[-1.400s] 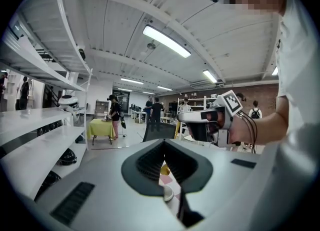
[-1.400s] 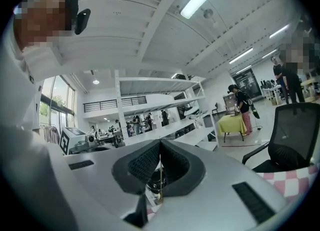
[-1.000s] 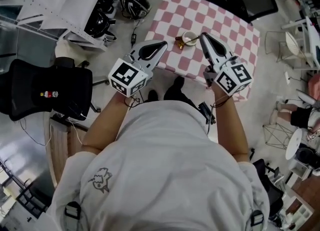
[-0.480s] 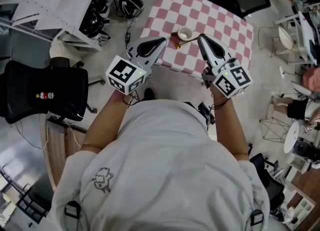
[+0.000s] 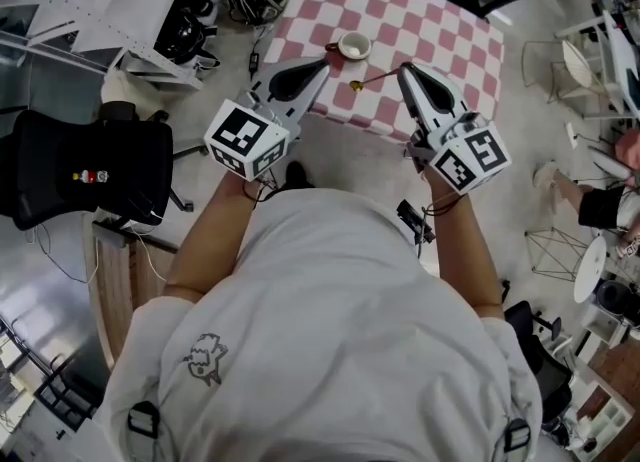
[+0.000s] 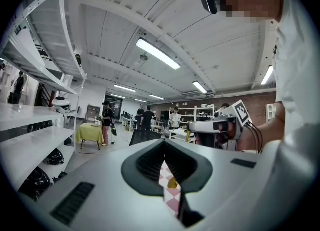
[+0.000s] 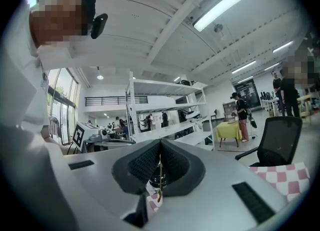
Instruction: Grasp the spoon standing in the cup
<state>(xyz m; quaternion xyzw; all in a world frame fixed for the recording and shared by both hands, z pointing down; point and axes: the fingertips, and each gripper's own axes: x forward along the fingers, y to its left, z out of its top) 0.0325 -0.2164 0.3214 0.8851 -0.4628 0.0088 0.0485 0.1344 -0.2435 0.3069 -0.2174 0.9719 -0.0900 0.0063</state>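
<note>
**Spoon pinched by its handle, clear of the cup**

The right gripper (image 5: 404,71) has its jaws clenched on the spoon (image 5: 375,78). In the right gripper view the thin handle runs straight up the seam between the pads, and the golden bowl hangs just below them. In the head view the spoon sits in the upper middle of the frame, over the checked surface (image 5: 440,20). Its bowl points toward the left of the frame and its handle end is in the jaws. It is out of the cup (image 5: 352,46), which stands just above it in the frame and apart from it. I cannot tell whether the bowl touches the cloth.

The left gripper (image 5: 324,63) has its jaws pressed together on nothing. Its tip is near the spoon's bowl and the cup, touching neither.

The spoon looks like slim metal, so it is probably light, stiff and smooth. A narrow, polished handle is likely to swivel or slide between flat pads. A hold on the flatter part of the handle, square across the pads, should steady it best. The cup looks small and light, so a knock from either gripper could tip it.
</note>
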